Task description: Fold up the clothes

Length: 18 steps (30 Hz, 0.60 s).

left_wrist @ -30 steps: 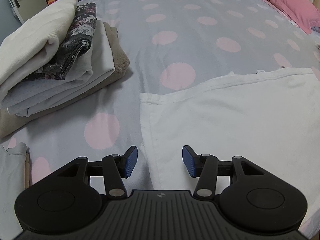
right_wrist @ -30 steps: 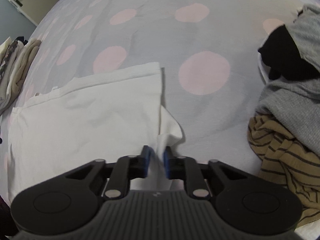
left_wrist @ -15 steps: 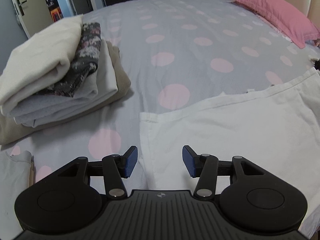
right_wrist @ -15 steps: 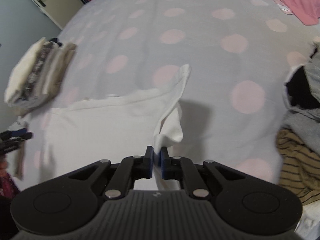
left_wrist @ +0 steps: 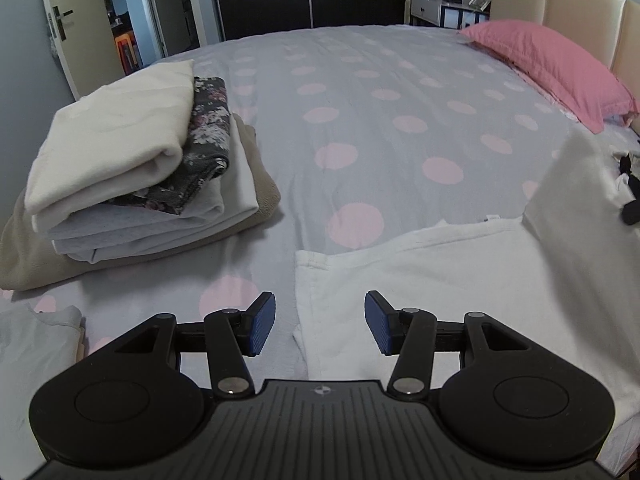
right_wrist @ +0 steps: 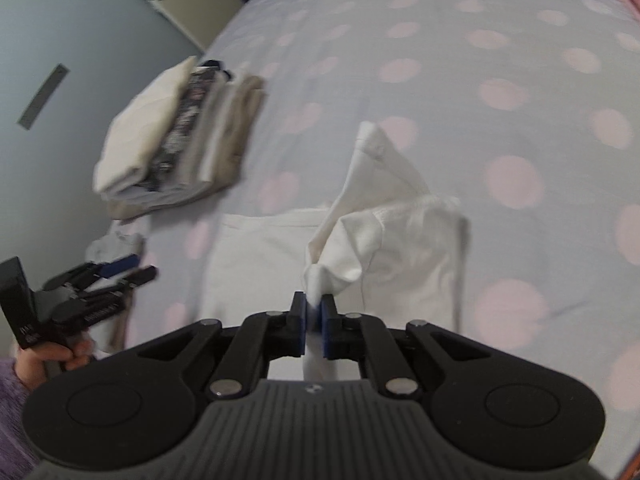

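Right wrist view, centre: your right gripper (right_wrist: 314, 314) pinches 1 raised edge of the white garment (right_wrist: 256, 264); your left gripper (left_wrist: 319, 322) gapes above its left hem. Risk: thin pinch slips, fold collapses.

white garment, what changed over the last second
The right gripper, shut on the white garment, has lifted its corner off the bed and carried it over toward the folded stack. The left gripper stays open above the near edge; the stack is unmoved.
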Motion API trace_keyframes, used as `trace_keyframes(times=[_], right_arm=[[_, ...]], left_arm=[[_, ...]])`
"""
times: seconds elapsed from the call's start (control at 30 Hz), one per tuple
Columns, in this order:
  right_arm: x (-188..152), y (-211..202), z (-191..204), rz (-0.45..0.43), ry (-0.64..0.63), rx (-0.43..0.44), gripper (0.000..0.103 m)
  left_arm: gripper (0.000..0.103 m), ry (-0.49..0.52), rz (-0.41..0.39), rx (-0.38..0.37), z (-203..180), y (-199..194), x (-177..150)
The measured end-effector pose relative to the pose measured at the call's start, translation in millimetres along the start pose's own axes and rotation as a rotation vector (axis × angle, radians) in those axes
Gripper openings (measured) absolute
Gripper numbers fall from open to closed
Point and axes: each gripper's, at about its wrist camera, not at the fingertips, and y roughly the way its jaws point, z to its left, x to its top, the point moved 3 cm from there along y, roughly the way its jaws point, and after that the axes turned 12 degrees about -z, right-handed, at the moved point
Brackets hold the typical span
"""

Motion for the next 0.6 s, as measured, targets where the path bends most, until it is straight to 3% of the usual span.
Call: trace_keyframes(times=[0.3, 0.47, 0.6], right_arm=[[1.3, 73.5, 73.6, 0.036, -0.003, 0.119, 0.008], [-4.0, 115.9, 101.6, 0.062, 0.031, 0.167, 0.008], [-9.9, 139.3, 113.3, 0.085, 0.047, 0.191, 0.008]], left_arm=[[0.047, -0.037, -0.02, 0.028, 19.1, -7.6, 2.7], [0.047, -0.05, -0.01, 0.06, 31.3, -7.9, -0.6], [0.047, -0.101, 0.01, 0.041, 41.9, -3.8, -4.0]])
